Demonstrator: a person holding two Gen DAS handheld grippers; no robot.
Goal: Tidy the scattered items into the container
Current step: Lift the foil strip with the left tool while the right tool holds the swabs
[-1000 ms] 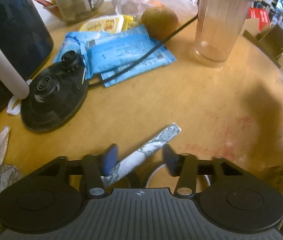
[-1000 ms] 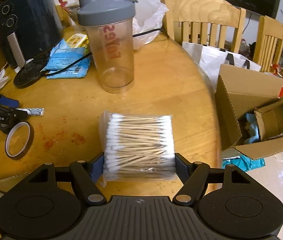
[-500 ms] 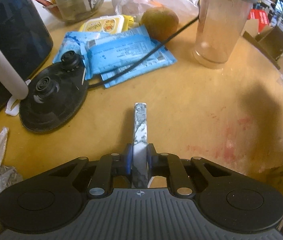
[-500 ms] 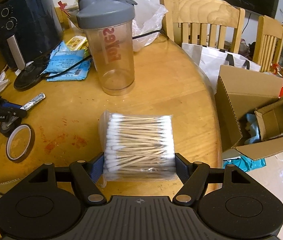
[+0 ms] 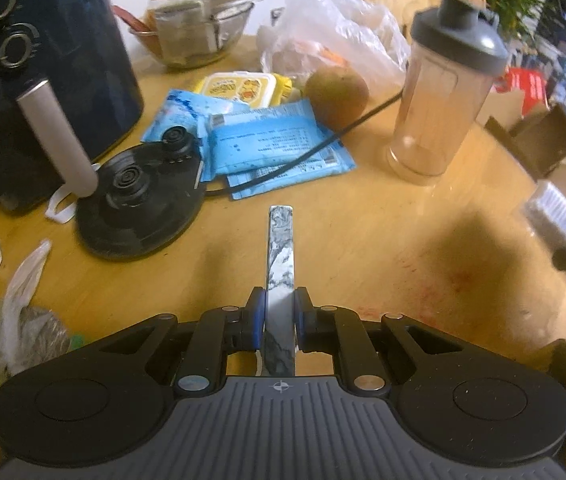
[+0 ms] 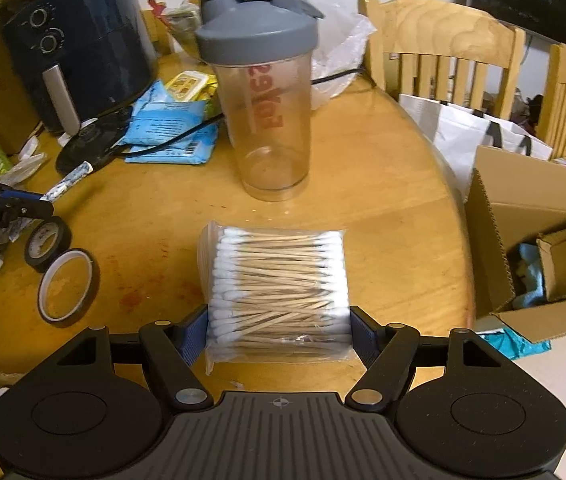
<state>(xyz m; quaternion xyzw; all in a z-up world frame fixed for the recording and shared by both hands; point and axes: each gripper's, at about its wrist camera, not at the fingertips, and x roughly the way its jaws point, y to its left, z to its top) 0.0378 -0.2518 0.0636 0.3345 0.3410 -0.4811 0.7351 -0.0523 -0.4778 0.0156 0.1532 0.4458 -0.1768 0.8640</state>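
My left gripper [image 5: 279, 314] is shut on a flat marbled grey-white stick [image 5: 281, 252], which points straight ahead above the wooden table [image 5: 363, 240]. From the right wrist view that gripper [image 6: 23, 206] sits at the far left with the stick [image 6: 68, 181] poking out. My right gripper [image 6: 279, 334] is shut on a clear pack of cotton swabs [image 6: 279, 280], its pads pressed to both sides. An open cardboard box [image 6: 523, 216] stands off the table's right edge.
A clear shaker bottle [image 6: 271, 120] stands just beyond the swabs. Two tape rolls [image 6: 69, 288] lie at the left. At the back are a dark air fryer [image 5: 23, 80], a black kettle base [image 5: 139, 200], blue packets [image 5: 267, 140] under a black cord, and wooden chairs [image 6: 443, 48].
My left gripper went from open around the stick to shut on it, and the stick turned to point forward and rose off the table. My right gripper kept the swab pack and moved slightly.
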